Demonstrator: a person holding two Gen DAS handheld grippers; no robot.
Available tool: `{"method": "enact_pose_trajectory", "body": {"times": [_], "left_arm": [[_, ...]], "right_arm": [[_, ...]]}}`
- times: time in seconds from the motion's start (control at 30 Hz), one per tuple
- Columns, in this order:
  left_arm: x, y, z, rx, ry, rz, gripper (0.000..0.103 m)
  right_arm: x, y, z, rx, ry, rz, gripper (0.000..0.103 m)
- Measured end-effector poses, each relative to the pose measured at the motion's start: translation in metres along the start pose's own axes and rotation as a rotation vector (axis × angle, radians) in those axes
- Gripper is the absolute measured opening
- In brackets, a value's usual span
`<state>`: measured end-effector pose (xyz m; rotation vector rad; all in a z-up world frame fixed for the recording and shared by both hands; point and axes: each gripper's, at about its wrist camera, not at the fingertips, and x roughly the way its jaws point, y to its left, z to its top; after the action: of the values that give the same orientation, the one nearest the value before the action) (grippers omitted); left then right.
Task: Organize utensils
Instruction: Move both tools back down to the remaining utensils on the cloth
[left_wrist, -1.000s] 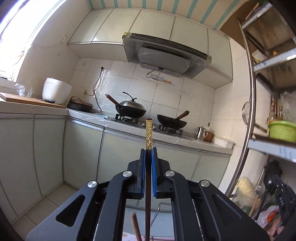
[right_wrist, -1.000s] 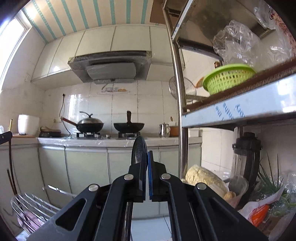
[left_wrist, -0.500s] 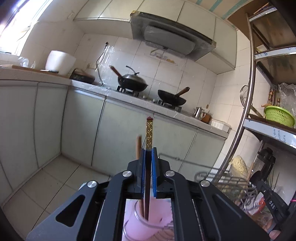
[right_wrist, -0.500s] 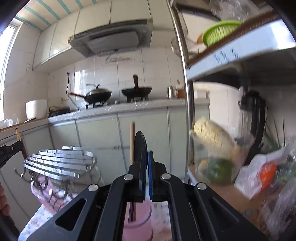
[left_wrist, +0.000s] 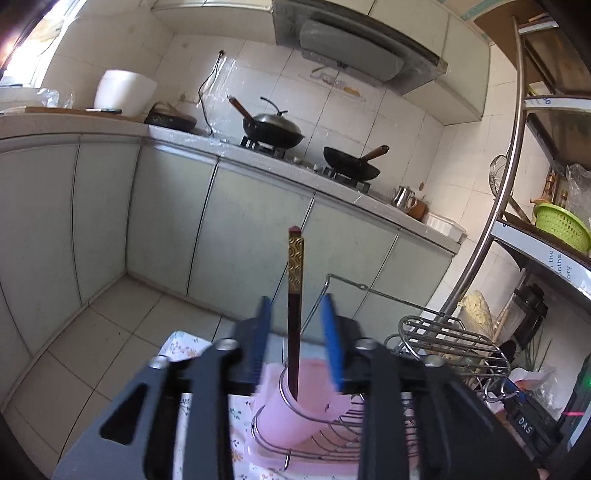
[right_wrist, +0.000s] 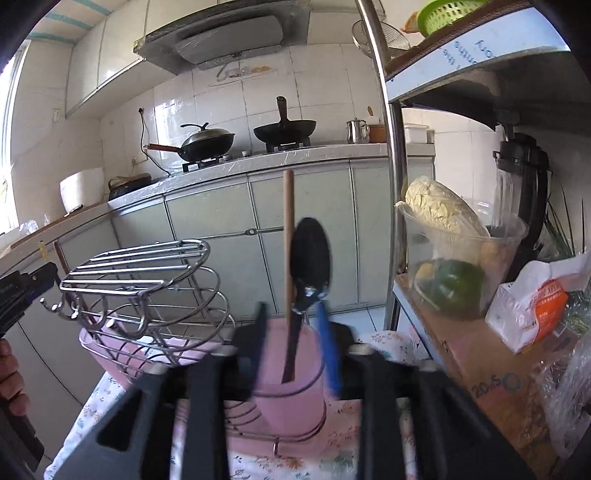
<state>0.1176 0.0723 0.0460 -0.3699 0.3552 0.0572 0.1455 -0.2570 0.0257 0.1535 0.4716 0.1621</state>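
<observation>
In the left wrist view my left gripper (left_wrist: 297, 334) has its jaws opening. A dark chopstick (left_wrist: 294, 295) with a gold patterned top stands free between them, its tip down in a pink cup (left_wrist: 288, 417) held by a wire ring. In the right wrist view my right gripper (right_wrist: 291, 343) is opening too. A black spoon (right_wrist: 309, 254) stands bowl up between its fingers in another pink cup (right_wrist: 291, 384), beside a pale wooden chopstick (right_wrist: 288, 236). The spoon's neck leans close to the blue right pad (right_wrist: 327, 343). The left gripper (right_wrist: 22, 291) shows at that view's left edge.
A steel wire dish rack (right_wrist: 140, 280) over a pink tray stands on a floral cloth (right_wrist: 92, 402). A shelf unit with a steel post (right_wrist: 391, 184) is to the right, holding a cabbage tub (right_wrist: 450, 243), a blender and bags. Cabinets and a stove with woks lie behind. A hand (right_wrist: 9, 373) holds the left tool.
Both grippers sank toward the pink cups and tipped downward. Their jaws, shut before on the chopstick and the spoon, have come apart, and both utensils now stand in the cups.
</observation>
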Motion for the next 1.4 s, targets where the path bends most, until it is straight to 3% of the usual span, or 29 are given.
{"method": "enact_pose_trajectory", "body": {"times": [0.1, 0.33, 0.5, 0.8, 0.87, 0.97, 1.0, 1.03, 1.17, 1.4], "left_arm": [[-0.004, 0.002, 0.004, -0.007, 0.022, -0.001, 0.042], [-0.031, 0.012, 0.014, -0.043, 0.026, 0.011, 0.042], [-0.048, 0.021, -0.001, -0.033, 0.099, 0.008, 0.042], [-0.026, 0.028, -0.072, 0.026, 0.467, -0.041, 0.042], [-0.02, 0.026, -0.087, 0.033, 0.537, -0.049, 0.041], [-0.009, 0.019, -0.112, 0.07, 0.638, -0.053, 0.03], [-0.006, 0.016, -0.121, 0.087, 0.67, -0.043, 0.026], [-0.003, 0.014, -0.127, 0.099, 0.689, -0.037, 0.024], [0.009, 0.013, -0.155, 0.124, 0.78, -0.015, 0.016], [0.024, 0.015, -0.179, 0.152, 0.841, 0.029, 0.016]], "right_arm": [[-0.006, -0.001, -0.001, 0.005, 0.02, 0.015, 0.037], [-0.036, 0.003, 0.006, -0.005, 0.015, 0.038, 0.04], [-0.053, 0.005, -0.002, -0.009, 0.043, 0.059, 0.04], [-0.043, 0.011, -0.05, 0.01, 0.316, 0.174, 0.04], [-0.032, 0.013, -0.063, 0.047, 0.41, 0.213, 0.035], [-0.014, 0.019, -0.082, 0.1, 0.535, 0.265, 0.029], [-0.004, 0.022, -0.089, 0.115, 0.584, 0.284, 0.021], [0.002, 0.025, -0.095, 0.122, 0.613, 0.292, 0.017], [0.025, 0.039, -0.113, 0.113, 0.699, 0.298, 0.017], [0.059, 0.058, -0.134, 0.038, 0.79, 0.248, 0.017]]}}
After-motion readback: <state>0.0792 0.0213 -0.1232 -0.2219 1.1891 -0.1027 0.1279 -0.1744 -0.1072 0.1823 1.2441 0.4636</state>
